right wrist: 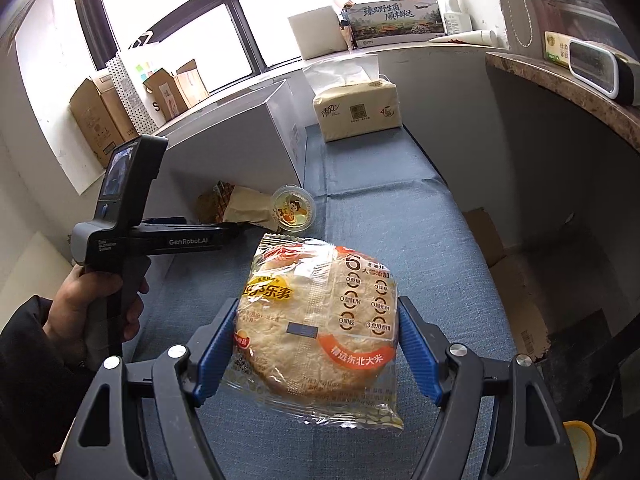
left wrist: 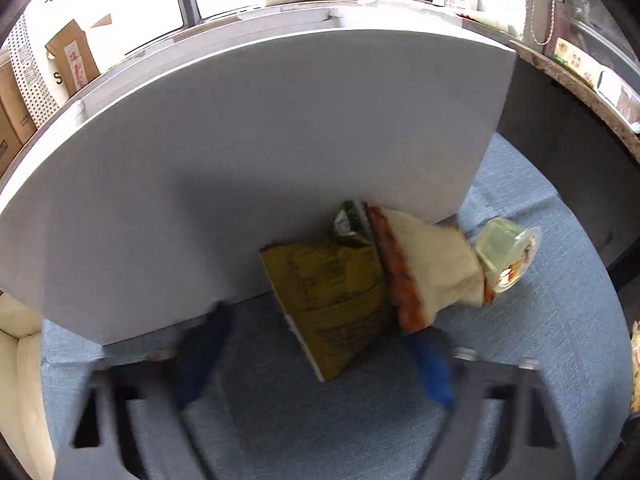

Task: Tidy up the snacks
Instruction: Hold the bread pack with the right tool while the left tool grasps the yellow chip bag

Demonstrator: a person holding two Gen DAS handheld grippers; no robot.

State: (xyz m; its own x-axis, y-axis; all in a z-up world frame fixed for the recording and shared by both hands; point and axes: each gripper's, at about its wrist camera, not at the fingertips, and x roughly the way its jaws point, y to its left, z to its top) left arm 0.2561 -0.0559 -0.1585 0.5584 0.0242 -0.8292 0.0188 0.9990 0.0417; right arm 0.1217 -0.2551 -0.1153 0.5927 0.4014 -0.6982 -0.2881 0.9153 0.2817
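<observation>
A rice cake (right wrist: 316, 320) is gripped by the right gripper (right wrist: 318, 344) above the blue worktop (right wrist: 400, 208). The left gripper (left wrist: 320, 360), unclosed and empty, is brought over the green packet (left wrist: 336, 300) by the far box (left wrist: 240, 140); closing on it seems next.

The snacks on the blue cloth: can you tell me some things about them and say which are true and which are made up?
1. The right gripper holds a round rice cracker in a clear wrapper. True.
2. The jelly cup stands on the windowsill. False: it lies on the blue cloth.
3. The green packet lies against the white box. True.
4. The left gripper holds the jelly cup. False: its fingers are either side of the green packet.
</observation>
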